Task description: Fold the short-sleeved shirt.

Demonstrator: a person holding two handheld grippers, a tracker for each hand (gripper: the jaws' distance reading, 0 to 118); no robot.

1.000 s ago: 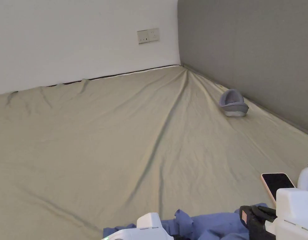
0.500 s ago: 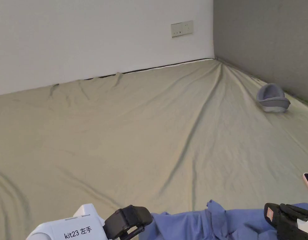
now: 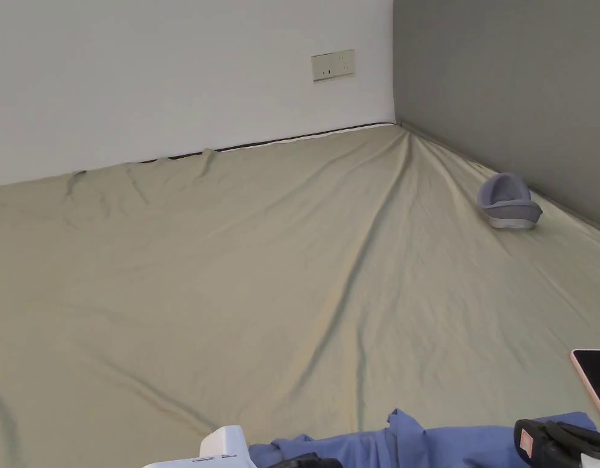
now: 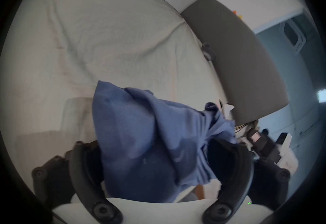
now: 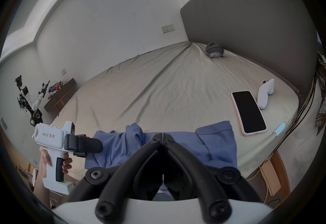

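Observation:
A blue short-sleeved shirt (image 3: pixel 414 442) lies crumpled along the near edge of the bed. My right gripper (image 5: pixel 162 135) is shut, its tips pinching the shirt's (image 5: pixel 176 143) near edge; in the head view it sits at the bottom right (image 3: pixel 536 442). My left gripper (image 5: pixel 95 144), held by a hand, is at the shirt's left end. In the left gripper view its jaws stand wide apart, with bunched shirt cloth (image 4: pixel 141 130) lying between them and hiding the tips of the left gripper (image 4: pixel 155 143).
The olive bed sheet (image 3: pixel 262 274) stretches wrinkled to a white wall and a grey headboard (image 3: pixel 506 91). A phone (image 5: pixel 248 113) and a white controller (image 5: pixel 265 93) lie right of the shirt. A grey slipper (image 3: pixel 507 204) sits by the headboard.
The head camera has shifted. My left gripper has dropped lower in the head view, its black jaws now nearly out of sight. The right gripper stays at the shirt's right end.

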